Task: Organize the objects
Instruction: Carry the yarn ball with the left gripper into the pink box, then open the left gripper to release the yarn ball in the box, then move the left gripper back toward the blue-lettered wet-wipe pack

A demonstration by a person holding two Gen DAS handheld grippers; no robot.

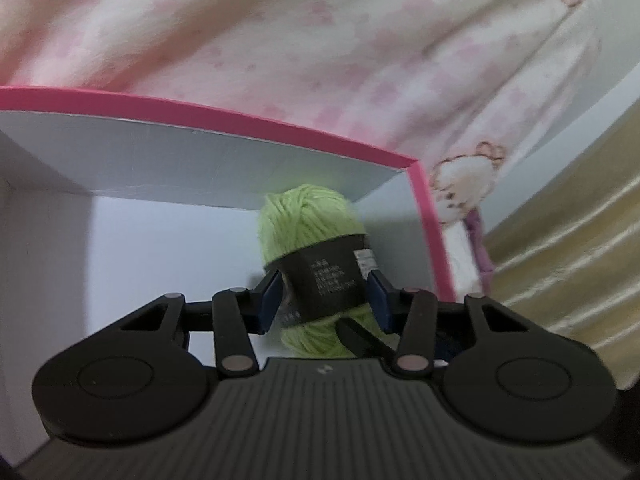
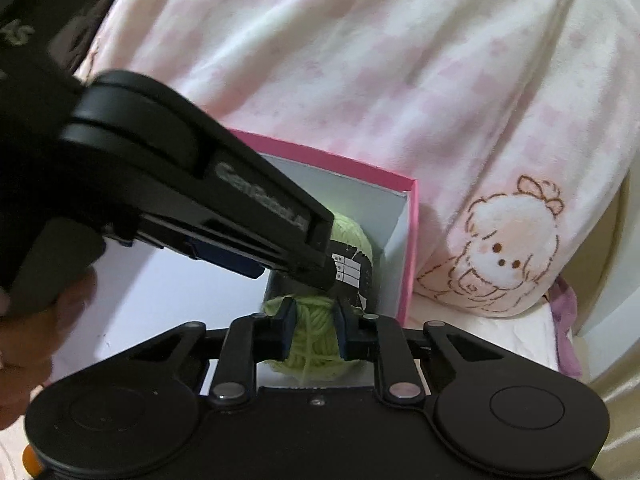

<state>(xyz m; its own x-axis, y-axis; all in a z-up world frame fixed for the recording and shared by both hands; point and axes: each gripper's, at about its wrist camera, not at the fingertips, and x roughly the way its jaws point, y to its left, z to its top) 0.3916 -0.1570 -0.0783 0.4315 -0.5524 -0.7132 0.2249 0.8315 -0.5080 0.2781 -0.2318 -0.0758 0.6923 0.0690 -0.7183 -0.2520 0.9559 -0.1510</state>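
Yarn ball (image 1: pixel 308 216) was soft, light | left gripper (image 1: pixel 325 296) fingers pinched its stiff black band (image 1: pixel 326 280) | right gripper (image 2: pixel 311 330) fingers squeezed its squashy lower end.

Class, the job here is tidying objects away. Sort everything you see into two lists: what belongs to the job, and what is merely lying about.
Belongs to the job:
- green yarn ball, black label band
- pink-edged box around it
- left gripper, closed on the band
- right gripper, closed on the yarn's near end

Just lying about:
- pink-and-white blanket with a cartoon puppy
- golden cloth
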